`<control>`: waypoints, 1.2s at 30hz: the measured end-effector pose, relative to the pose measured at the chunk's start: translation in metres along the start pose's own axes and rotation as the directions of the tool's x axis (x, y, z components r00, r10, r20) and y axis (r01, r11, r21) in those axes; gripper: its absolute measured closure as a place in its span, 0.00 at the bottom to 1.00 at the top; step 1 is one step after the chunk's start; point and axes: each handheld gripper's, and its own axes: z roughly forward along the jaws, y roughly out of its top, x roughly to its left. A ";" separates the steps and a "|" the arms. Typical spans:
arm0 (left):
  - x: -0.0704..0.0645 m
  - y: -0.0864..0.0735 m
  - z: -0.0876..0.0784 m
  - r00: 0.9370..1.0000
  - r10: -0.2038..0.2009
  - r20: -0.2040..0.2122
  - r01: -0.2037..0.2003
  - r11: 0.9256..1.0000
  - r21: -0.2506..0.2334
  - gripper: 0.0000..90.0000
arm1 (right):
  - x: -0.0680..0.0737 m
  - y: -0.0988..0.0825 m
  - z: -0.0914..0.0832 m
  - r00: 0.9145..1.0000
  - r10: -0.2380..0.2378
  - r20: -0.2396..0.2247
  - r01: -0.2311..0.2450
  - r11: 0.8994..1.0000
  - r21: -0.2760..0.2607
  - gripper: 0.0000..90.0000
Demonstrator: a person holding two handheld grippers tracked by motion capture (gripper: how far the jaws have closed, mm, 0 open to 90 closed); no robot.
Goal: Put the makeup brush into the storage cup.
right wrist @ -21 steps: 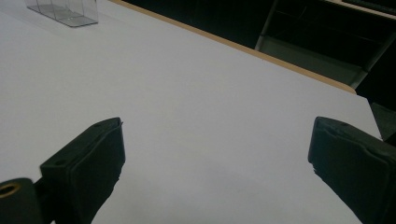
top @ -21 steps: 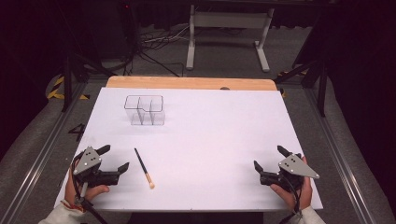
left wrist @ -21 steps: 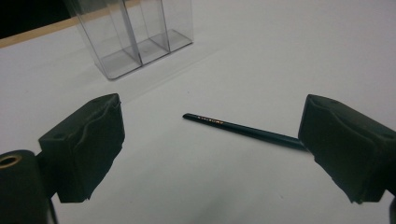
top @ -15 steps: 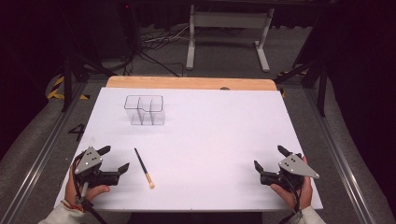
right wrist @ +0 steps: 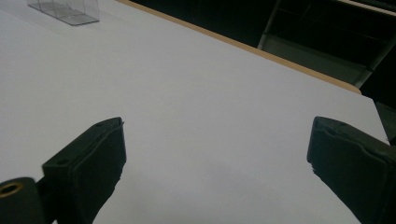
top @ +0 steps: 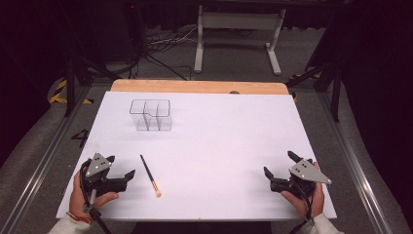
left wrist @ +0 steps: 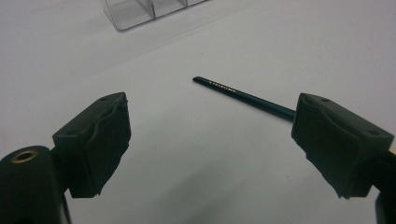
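A thin black brush (top: 149, 174) with a pale tip lies flat on the white table (top: 219, 141) near the front left. In the left gripper view its dark handle (left wrist: 243, 96) runs behind the right jaw. My left gripper (top: 119, 166) rests just left of the brush, open, nothing between its jaws. A clear plastic organizer (top: 151, 115) with several compartments stands at the back left (left wrist: 140, 9). Near the front right edge my right gripper (top: 279, 163) stands open over bare table, and the organizer (right wrist: 65, 10) shows far off in its view.
A wooden strip (top: 197, 87) runs along the table's far edge. Beyond it are a metal stand (top: 238, 29) and cables on a dark floor. Metal rails (top: 46, 151) flank the table on both sides.
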 end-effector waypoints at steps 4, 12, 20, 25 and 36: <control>-0.004 0.006 0.002 0.999 -0.040 0.010 0.039 0.998 0.042 0.14 | 0.000 -0.001 0.000 1.000 -0.006 -0.004 0.006 1.000 0.007 0.06; -0.013 0.010 0.008 0.998 0.031 0.059 -0.035 0.997 0.073 0.14 | -0.003 -0.002 -0.001 1.000 0.014 0.001 -0.014 1.000 0.009 0.06; -0.023 0.011 0.012 0.997 -0.050 0.064 0.041 0.991 0.125 0.17 | -0.003 -0.003 0.001 1.000 0.011 0.004 -0.011 0.999 0.032 0.06; -0.034 0.016 0.018 0.993 -0.086 0.075 0.071 0.980 0.184 0.18 | -0.002 -0.003 0.002 1.000 0.011 0.002 -0.011 0.999 0.039 0.06; -0.038 0.023 0.023 0.995 0.001 0.105 -0.021 0.981 0.191 0.18 | -0.004 -0.003 0.002 1.000 0.017 0.000 -0.017 0.999 0.045 0.06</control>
